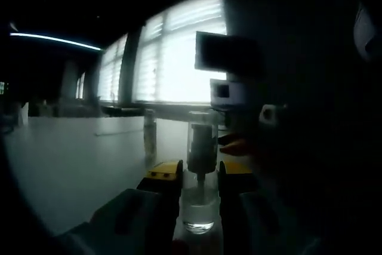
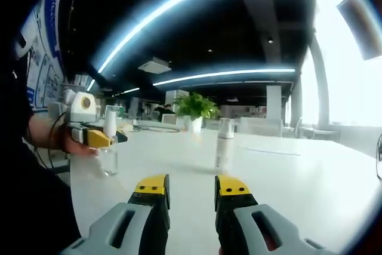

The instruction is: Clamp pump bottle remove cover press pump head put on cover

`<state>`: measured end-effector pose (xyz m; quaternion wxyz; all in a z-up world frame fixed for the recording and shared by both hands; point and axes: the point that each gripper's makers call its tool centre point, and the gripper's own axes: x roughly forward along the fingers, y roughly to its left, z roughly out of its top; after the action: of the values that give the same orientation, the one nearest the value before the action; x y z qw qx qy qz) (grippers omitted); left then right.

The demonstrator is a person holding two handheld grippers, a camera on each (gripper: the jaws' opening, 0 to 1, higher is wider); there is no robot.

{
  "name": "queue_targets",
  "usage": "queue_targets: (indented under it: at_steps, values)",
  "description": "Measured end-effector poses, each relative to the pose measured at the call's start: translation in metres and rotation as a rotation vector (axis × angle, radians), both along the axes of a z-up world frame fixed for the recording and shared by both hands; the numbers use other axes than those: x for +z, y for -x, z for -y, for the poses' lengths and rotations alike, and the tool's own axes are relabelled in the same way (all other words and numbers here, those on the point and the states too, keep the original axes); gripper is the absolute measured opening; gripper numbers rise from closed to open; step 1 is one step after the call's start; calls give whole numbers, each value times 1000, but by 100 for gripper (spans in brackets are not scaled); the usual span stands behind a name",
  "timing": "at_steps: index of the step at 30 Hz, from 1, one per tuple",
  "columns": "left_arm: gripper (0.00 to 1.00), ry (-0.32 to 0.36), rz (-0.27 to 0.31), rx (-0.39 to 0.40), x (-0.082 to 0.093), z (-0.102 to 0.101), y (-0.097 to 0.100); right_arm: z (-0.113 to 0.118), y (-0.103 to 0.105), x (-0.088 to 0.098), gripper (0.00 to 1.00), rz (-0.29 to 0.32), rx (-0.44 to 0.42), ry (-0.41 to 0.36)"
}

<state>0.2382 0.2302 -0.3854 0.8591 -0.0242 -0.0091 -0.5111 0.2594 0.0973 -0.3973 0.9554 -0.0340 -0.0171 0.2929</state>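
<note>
left gripper [image 1: 200, 177] clamps pump bottle [image 1: 199, 207] | second bottle [image 1: 149, 132] behind | right gripper [image 2: 191, 186] empty

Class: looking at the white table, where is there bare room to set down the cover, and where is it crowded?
Bare tabletop lies ahead of the right gripper, between the pump bottle and the tall white bottle, and to that bottle's right. It is crowded at the left gripper clamping the pump bottle.

Grey right gripper [image 2: 191, 192], yellow-tipped black fingers [image 2: 151, 186]; possibly dark sleeve [image 2: 18, 165].
</note>
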Motion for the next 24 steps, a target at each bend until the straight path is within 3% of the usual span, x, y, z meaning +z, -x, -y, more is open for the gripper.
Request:
queue_targets:
  at_steps: [2,15,19,24]
  values:
    - [16,-13,24,6,-1,1,2,0,0,0,25,0,1,0]
    - [16,-4,6,-6,-3,-2,6,1,-1,-1,25,-3,0,3]
    - [16,-55,13,-15,-12,-1,7,2,-1,-1,25,-1,0,1]
    - [16,-44,10,-6,-10,-2,6,2,-1,-1,25,1,1,2]
